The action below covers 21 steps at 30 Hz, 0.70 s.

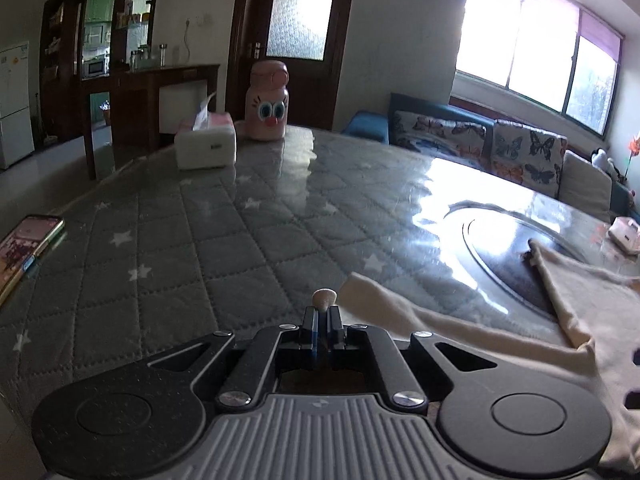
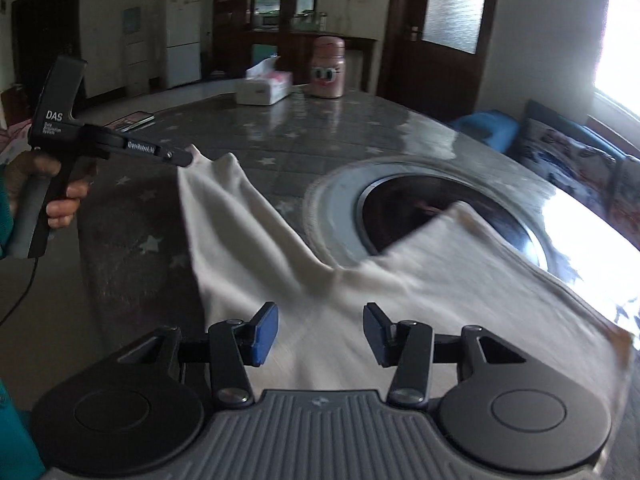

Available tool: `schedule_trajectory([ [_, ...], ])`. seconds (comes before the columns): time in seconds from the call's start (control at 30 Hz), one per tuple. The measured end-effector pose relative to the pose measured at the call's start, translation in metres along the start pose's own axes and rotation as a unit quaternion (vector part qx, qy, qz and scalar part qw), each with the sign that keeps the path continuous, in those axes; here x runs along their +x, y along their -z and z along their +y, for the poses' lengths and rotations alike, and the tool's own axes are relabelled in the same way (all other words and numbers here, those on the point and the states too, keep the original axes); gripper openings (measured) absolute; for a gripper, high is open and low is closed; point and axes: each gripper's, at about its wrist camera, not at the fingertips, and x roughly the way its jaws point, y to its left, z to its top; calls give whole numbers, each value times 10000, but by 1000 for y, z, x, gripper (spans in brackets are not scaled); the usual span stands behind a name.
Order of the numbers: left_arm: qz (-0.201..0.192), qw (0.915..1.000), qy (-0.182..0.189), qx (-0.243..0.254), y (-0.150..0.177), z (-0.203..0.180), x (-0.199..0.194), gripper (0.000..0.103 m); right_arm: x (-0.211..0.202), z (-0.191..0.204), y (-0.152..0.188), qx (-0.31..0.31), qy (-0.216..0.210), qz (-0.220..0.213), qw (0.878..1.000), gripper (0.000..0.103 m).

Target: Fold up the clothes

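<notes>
Left wrist view: grey quilted counter [image 1: 224, 240] w/ white stars under a glossy sheet runs wide and bare ahead; far edge carries a white tissue box [image 1: 206, 142] and a pink cartoon-eyed bottle [image 1: 267, 101], near each other. Smartphone [image 1: 24, 250] w/ lit screen lies at the left edge. Left gripper [image 1: 322, 312] is clamped tight on a small bunched tip of the cream knit garment [image 1: 520, 320], which trails off right across the counter and over a round dark inset [image 1: 504, 248].

Right wrist view: right gripper [image 2: 320, 330] has its blue-padded fingers [image 2: 264, 332] spread apart, holding nothing, hovering over the garment's near part. Cloth is cream, soft, creased; one corner lifted at left by the other gripper, far corner lying over the dark inset. Counter left of the cloth is bare. Left tool's handle reads "DAS"; smaller print is unreadable.
</notes>
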Motion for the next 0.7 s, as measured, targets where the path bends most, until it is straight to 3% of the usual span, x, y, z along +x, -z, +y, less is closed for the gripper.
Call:
schedule_trajectory([
  [0.43, 154, 9999, 6, 62, 0, 1, 13, 5, 38, 6, -9, 46, -47, 141, 9999, 48],
  [0.7, 171, 9998, -53, 104, -2, -1, 16, 5, 26, 36, 3, -679, -142, 160, 9975, 48],
])
